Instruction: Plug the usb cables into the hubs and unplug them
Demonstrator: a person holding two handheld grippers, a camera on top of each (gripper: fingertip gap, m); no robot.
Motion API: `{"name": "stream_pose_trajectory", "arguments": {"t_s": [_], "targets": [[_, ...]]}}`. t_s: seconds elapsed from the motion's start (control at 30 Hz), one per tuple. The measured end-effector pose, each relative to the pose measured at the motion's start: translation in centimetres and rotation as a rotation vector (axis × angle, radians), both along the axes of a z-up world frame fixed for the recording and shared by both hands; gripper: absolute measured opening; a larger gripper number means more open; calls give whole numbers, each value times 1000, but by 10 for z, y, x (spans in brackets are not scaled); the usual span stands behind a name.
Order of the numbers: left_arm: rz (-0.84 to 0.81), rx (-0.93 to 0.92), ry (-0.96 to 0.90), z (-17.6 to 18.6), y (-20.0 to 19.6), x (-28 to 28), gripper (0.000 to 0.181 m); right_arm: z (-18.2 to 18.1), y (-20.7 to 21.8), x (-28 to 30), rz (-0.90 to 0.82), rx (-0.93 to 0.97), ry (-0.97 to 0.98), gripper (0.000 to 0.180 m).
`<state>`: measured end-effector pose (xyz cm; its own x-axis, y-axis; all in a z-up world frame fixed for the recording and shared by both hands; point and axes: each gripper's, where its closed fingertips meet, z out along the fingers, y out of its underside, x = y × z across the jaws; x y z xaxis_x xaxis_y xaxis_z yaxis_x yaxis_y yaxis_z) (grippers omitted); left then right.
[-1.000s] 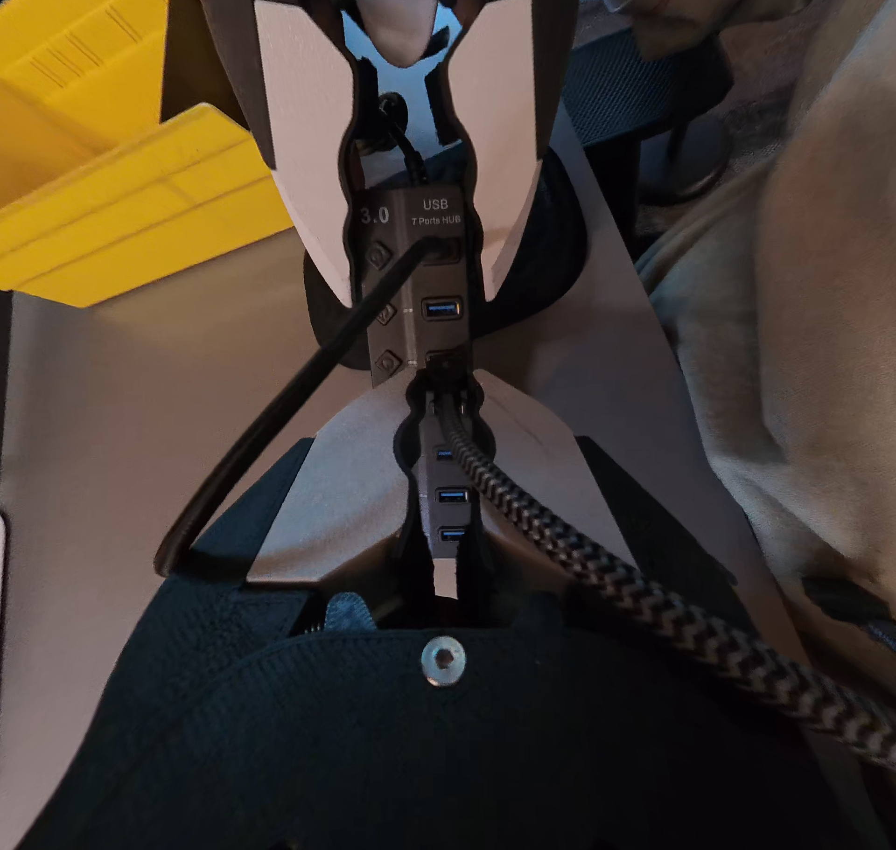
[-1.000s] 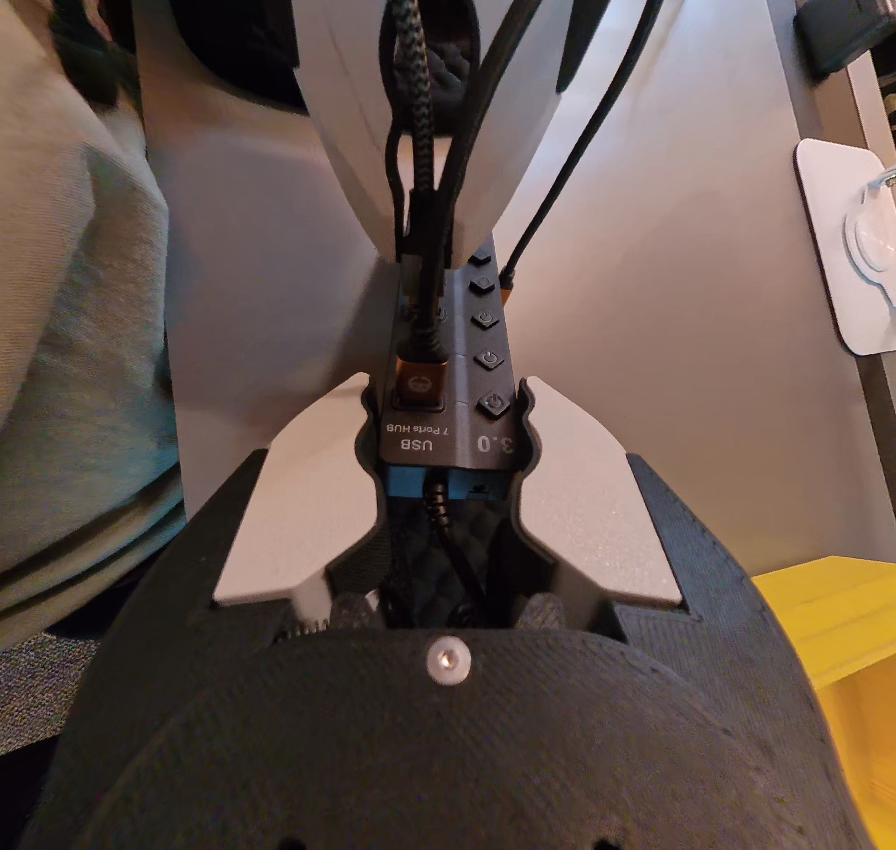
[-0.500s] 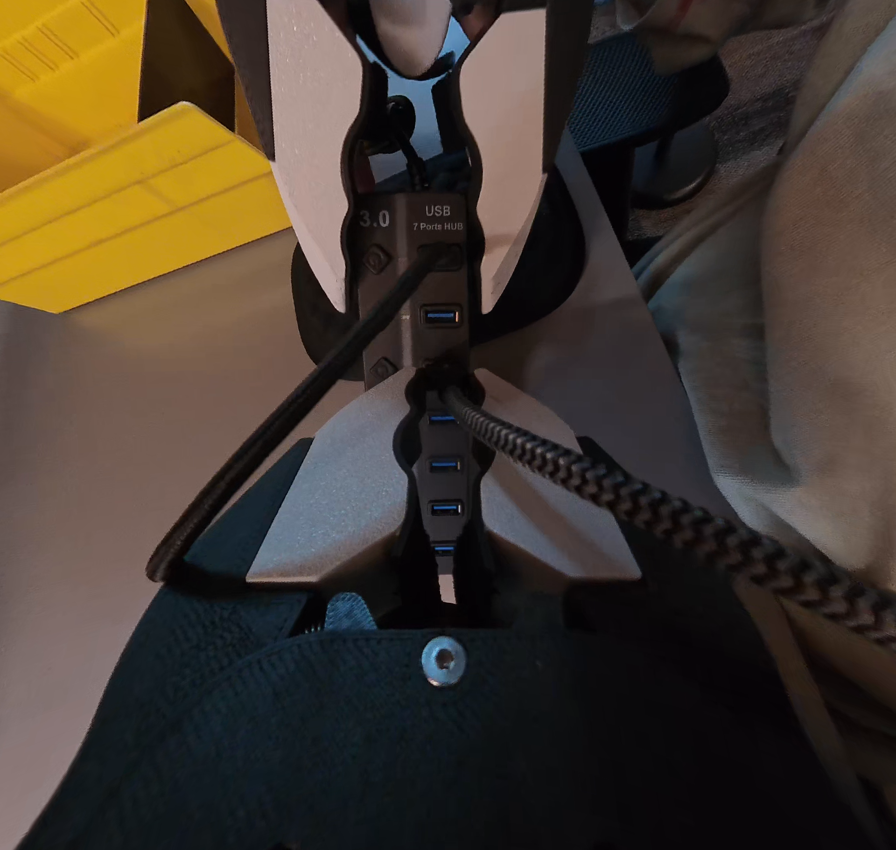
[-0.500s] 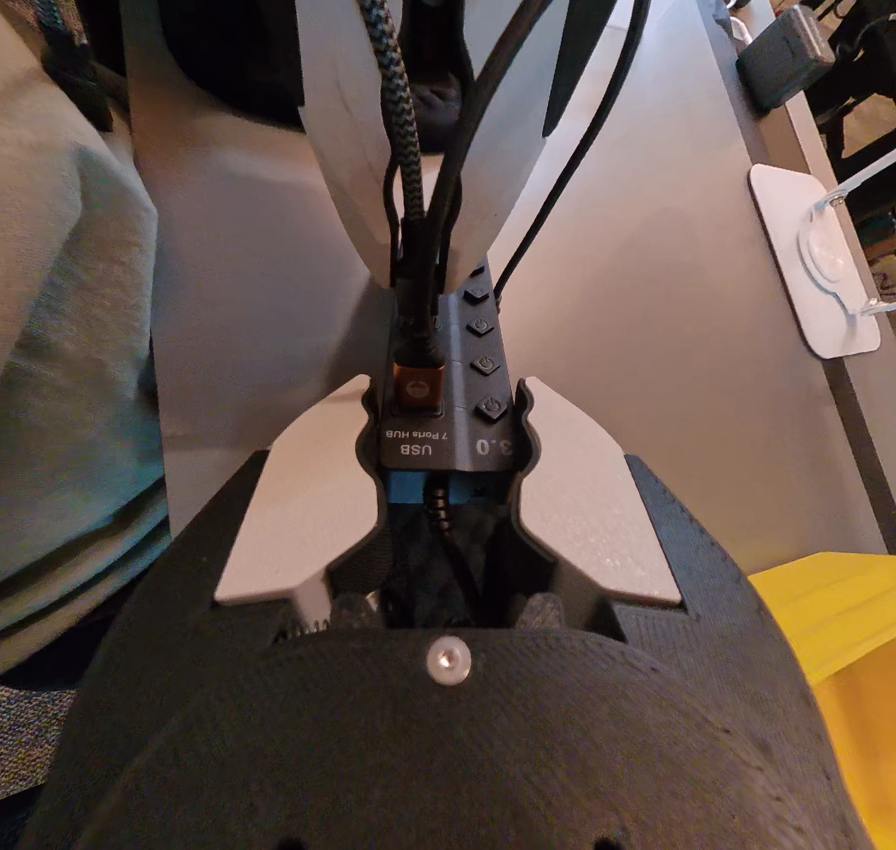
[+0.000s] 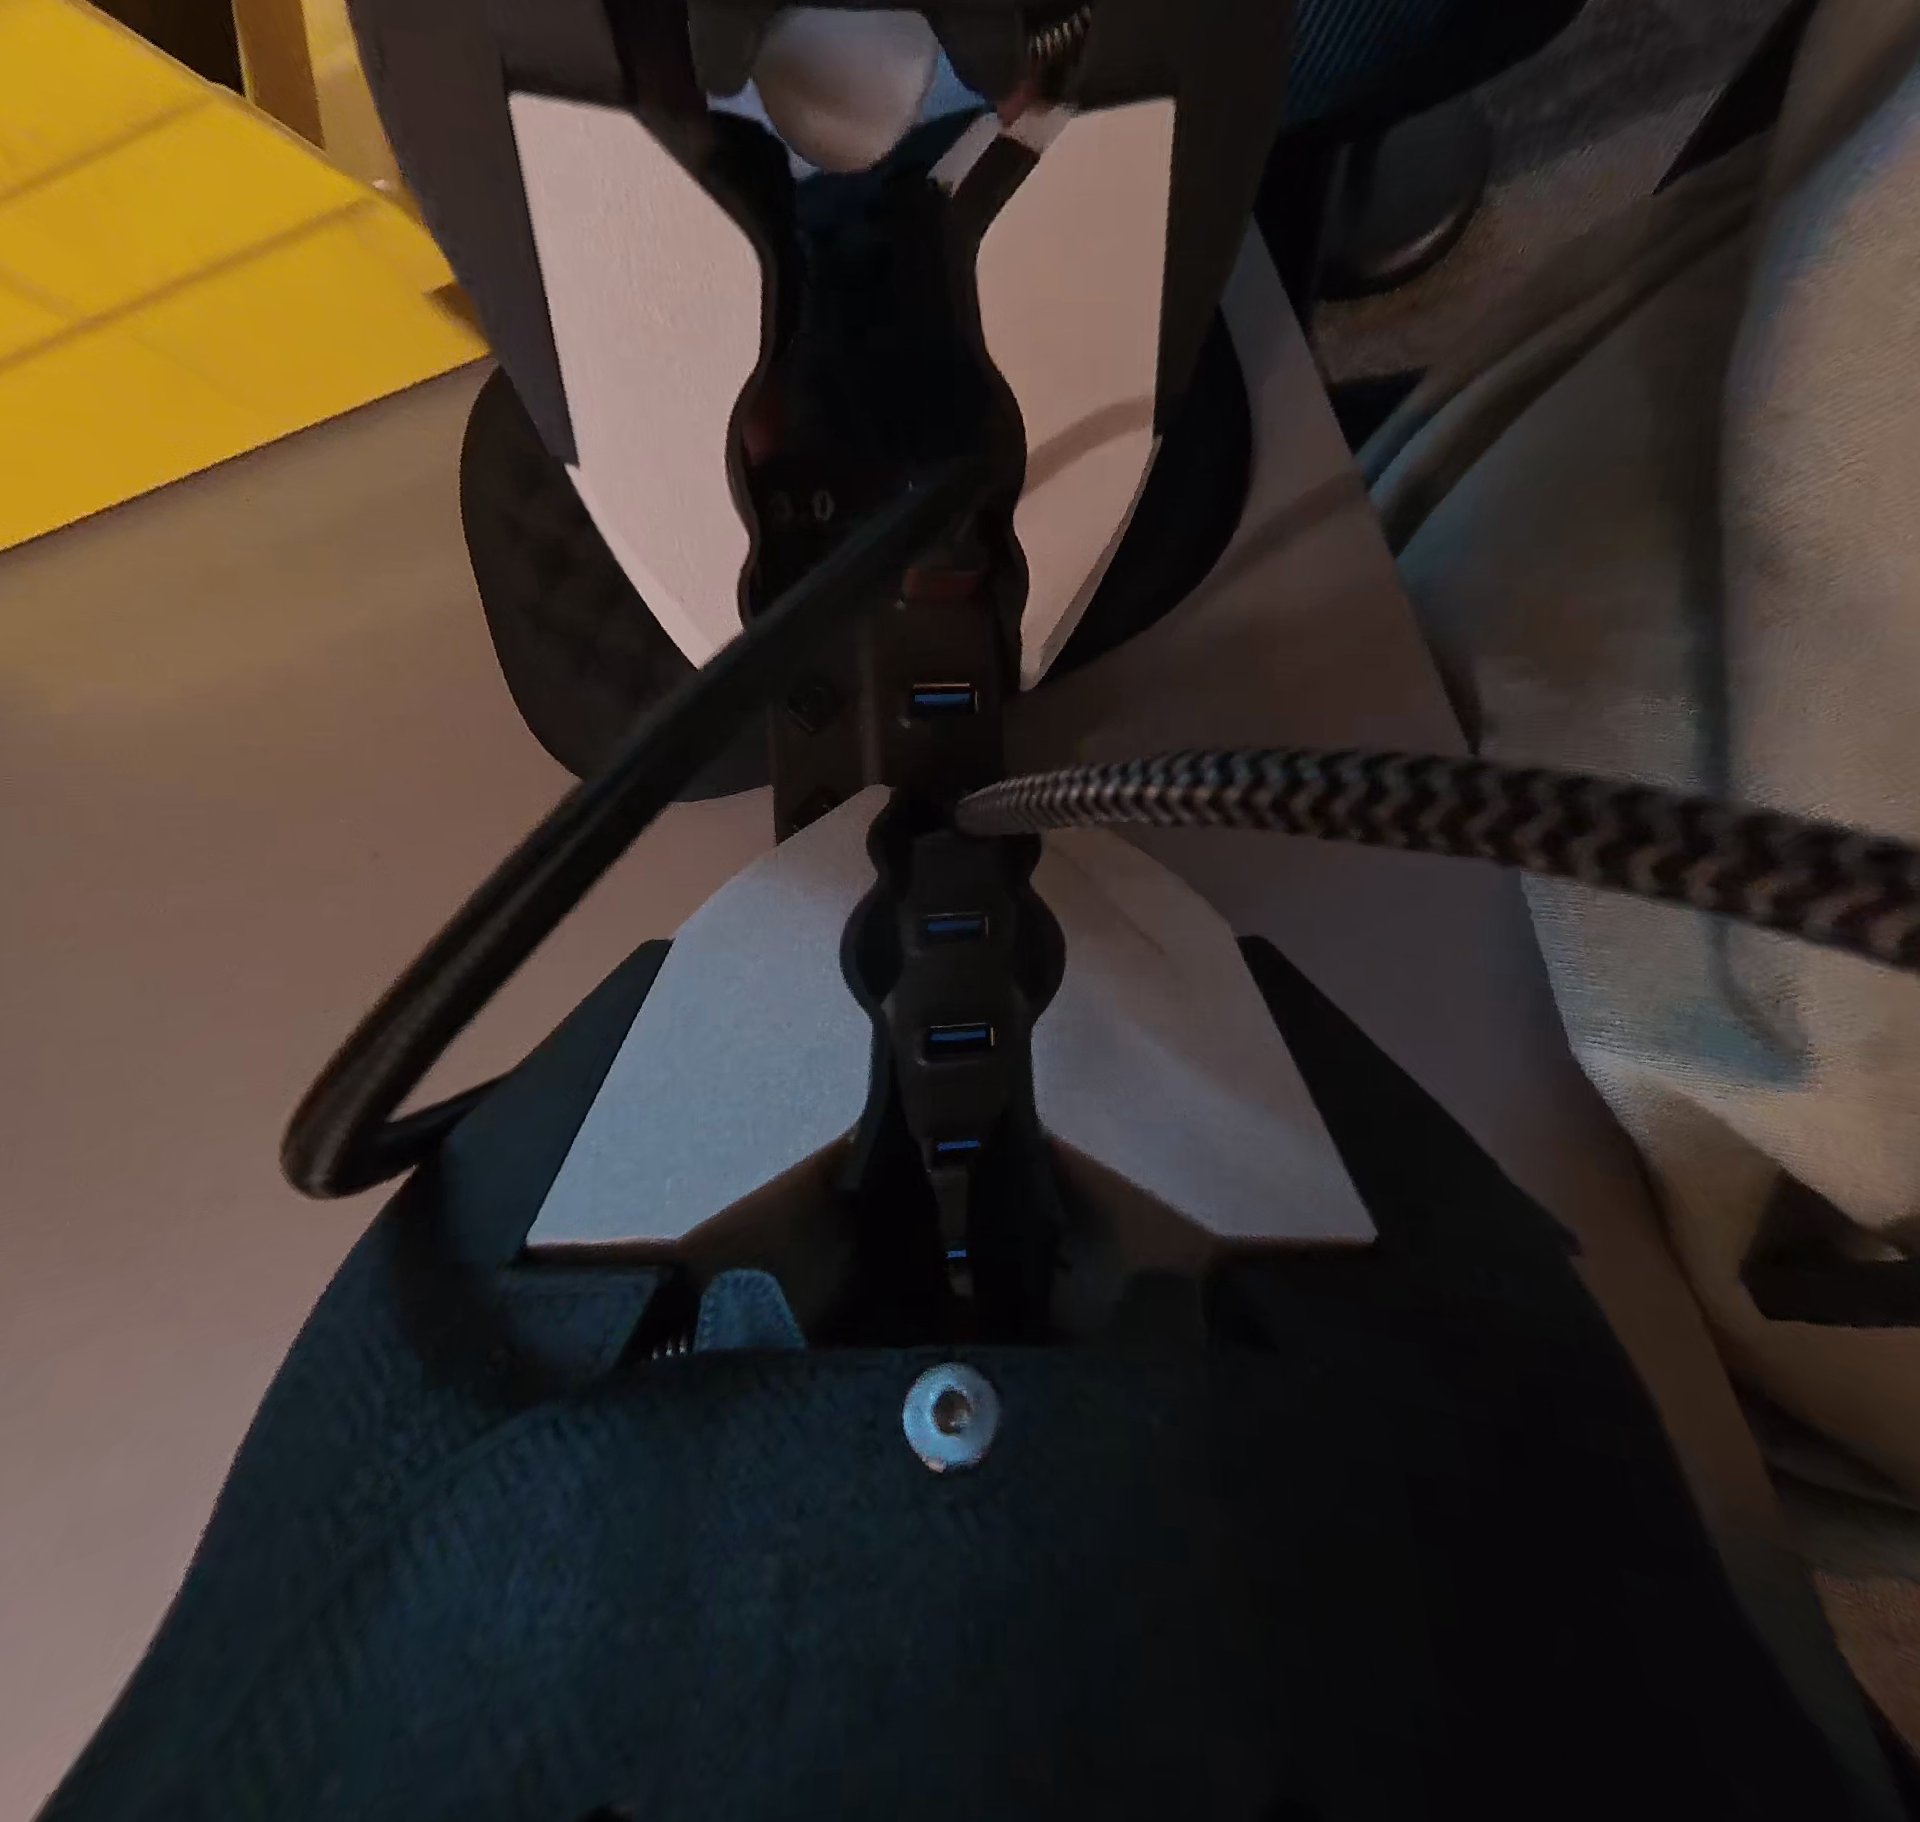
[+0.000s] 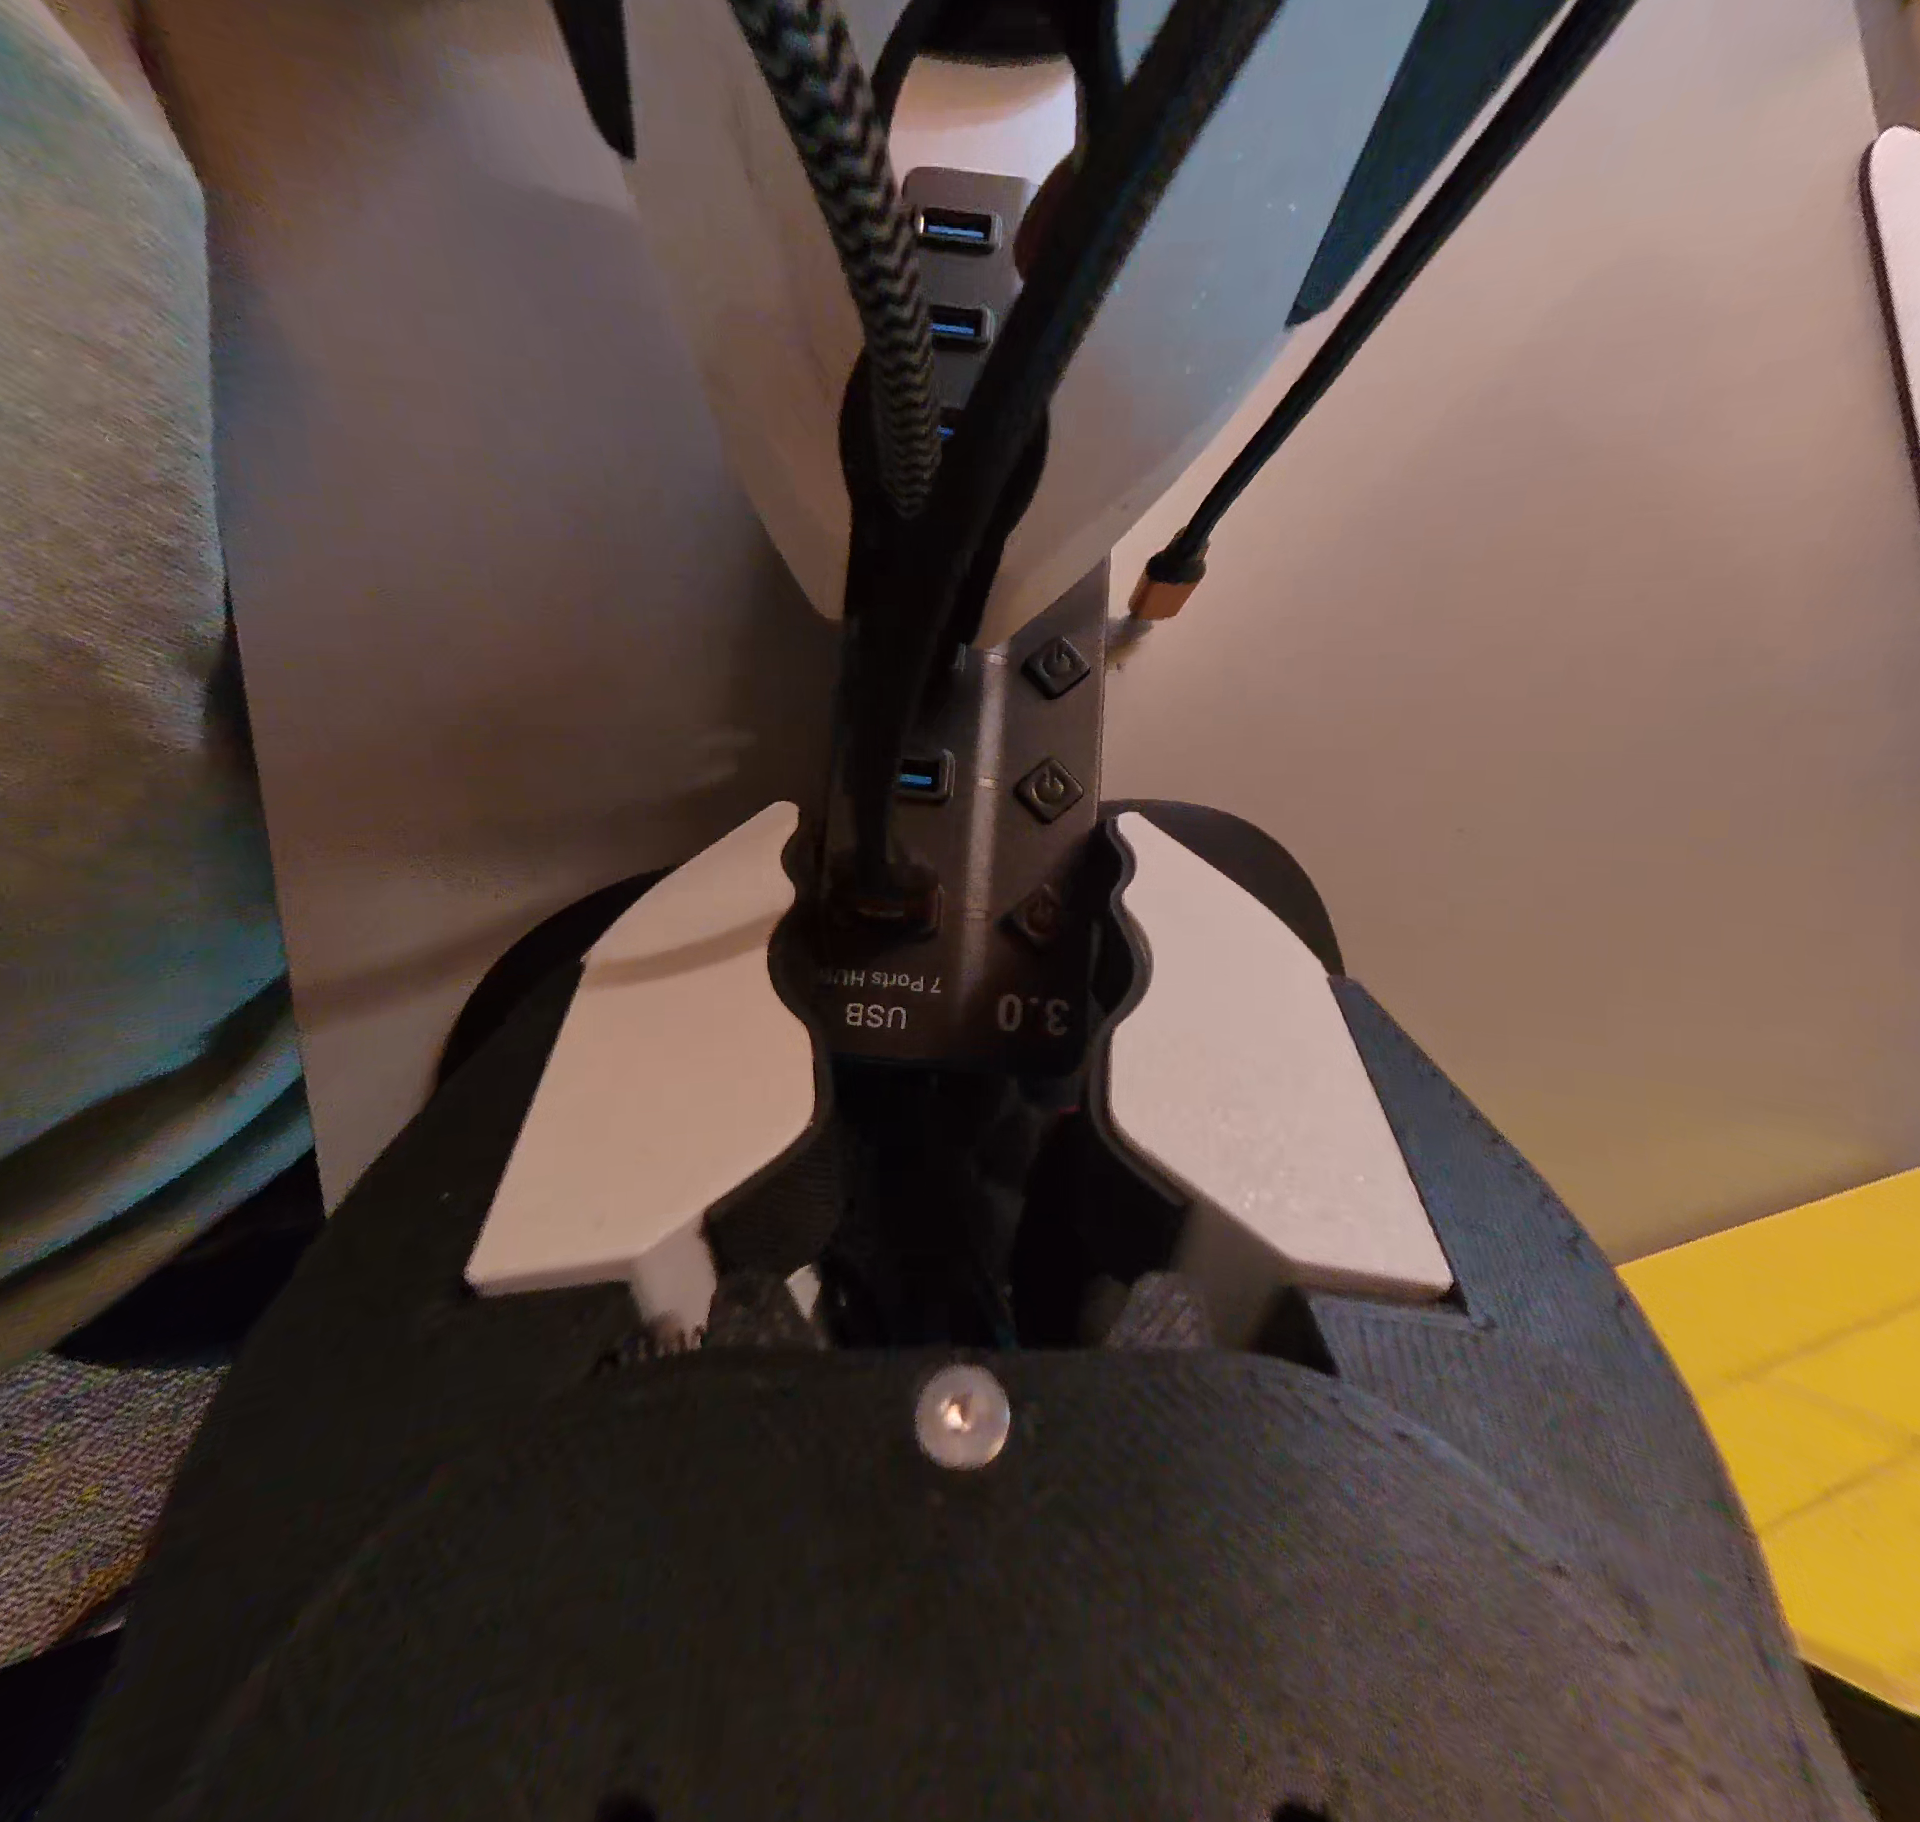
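Yellow bin (image 5: 156, 297) contents unseen; left gripper (image 5: 951, 816) clamped on braided cable (image 5: 1455, 827), right gripper (image 6: 961, 941) closed round hub (image 6: 987, 837)

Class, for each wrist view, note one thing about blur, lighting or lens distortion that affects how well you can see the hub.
Left wrist view: motion blur smears the black cable and the far end of the hub, which lies in shadow. Right wrist view: sharper, warm light on the hub, its port end dim between the right gripper fingers; the wide lens bows the table edges.

braided cable (image 5: 1455, 816) cut off at right edge, its plug hidden between fingers, yellow bin (image 5: 156, 297) blurred
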<state>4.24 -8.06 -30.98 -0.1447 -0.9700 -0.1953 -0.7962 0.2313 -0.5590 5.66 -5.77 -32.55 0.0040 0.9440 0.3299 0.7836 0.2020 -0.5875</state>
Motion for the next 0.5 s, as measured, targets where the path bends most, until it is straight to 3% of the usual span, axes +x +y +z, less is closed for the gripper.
{"name": "stream_pose_trajectory", "arguments": {"t_s": [0.23, 0.27, 0.3, 0.33, 0.4, 0.5], "targets": [[34, -6, -17, -6, 8, -3, 18, 6, 3, -5, -20, -65, 154, 52], [31, 28, -41, -5, 9, -4, 31, 5, 5, -5, -26, -50, 158, 53], [43, 42, -80, -1, 8, -7, 52, 8, 7, -6, -22, -3, 174, 53], [78, 35, -132, 7, 8, -12, 56, 11, 9, -6, -21, 53, 175, 53], [131, 19, -269, 28, 3, -26, 56, 17, 13, -3, -26, 187, 133, 53], [235, 147, -456, 58, 6, -66, 56, 34, 22, 3, -20, 471, -2, 53]]}}
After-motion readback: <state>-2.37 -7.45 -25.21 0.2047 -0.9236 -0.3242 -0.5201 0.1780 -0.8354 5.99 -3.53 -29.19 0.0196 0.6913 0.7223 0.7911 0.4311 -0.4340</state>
